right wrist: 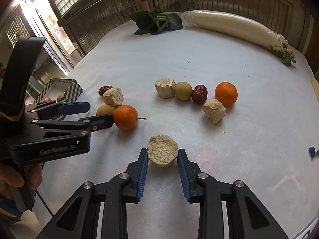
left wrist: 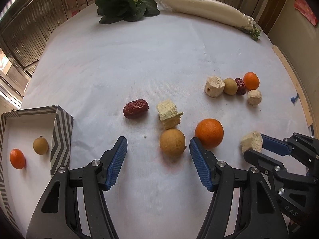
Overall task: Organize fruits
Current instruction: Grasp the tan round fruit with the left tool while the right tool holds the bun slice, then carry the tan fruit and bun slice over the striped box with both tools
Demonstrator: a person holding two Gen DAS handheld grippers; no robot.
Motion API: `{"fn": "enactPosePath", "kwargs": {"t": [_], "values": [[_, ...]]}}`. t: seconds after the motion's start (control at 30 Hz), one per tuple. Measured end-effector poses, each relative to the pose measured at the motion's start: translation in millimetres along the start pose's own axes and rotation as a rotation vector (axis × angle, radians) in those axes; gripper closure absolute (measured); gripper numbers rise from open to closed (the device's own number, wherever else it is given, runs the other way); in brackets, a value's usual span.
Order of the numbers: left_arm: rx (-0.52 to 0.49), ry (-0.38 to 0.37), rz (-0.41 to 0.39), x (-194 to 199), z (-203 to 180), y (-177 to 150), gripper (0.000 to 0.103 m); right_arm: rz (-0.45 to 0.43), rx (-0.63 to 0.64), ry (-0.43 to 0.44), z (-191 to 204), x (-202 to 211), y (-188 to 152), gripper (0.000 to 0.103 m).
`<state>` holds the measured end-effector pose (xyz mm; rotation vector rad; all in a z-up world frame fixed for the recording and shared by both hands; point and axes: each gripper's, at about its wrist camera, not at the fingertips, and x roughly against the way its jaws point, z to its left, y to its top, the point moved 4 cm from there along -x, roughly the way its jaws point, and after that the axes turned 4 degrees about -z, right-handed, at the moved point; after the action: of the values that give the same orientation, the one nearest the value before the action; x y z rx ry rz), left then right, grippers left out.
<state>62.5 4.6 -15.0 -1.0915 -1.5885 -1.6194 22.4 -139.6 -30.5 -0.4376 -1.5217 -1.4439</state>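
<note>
My left gripper (left wrist: 157, 145) is open on the white table, with a tan longan (left wrist: 172, 142) between its fingertips, nearer the right one. An orange (left wrist: 209, 133) lies just right of it, a red date (left wrist: 136, 108) and a pale cut chunk (left wrist: 169, 114) lie beyond. My right gripper (right wrist: 162, 153) is shut on a beige cut chunk (right wrist: 162, 151). A striped box (left wrist: 59, 137) at the left holds a small orange (left wrist: 17, 158) and a longan (left wrist: 40, 145). A far group has chunks, a longan, a date and an orange (right wrist: 226, 93).
A long wrapped white radish (left wrist: 207, 10) and dark leafy greens (left wrist: 125, 10) lie at the table's far edge. The table's right edge (left wrist: 293, 83) has a wooden strip and a small blue pin (right wrist: 312, 151). The left gripper body (right wrist: 49, 131) shows in the right wrist view.
</note>
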Motion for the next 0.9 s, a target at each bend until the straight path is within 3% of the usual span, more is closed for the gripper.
{"fn": "enactPosePath", "kwargs": {"t": [0.17,0.2,0.9], "values": [[-0.005,-0.011,-0.005,-1.5,-1.0,-1.5,0.075,0.001,-0.001,0.005,-0.7,-0.2,-0.5,0.074],[-0.001,-0.014,-0.006,-0.8,-0.2,-1.9,0.077,0.0,-0.001,0.006,-0.8,0.1,-0.4,0.074],[0.034,0.03,-0.076,49.0,21.5,-12.9,0.077,-0.022,0.026,0.019,19.6,11.6,3.4,0.074]]}}
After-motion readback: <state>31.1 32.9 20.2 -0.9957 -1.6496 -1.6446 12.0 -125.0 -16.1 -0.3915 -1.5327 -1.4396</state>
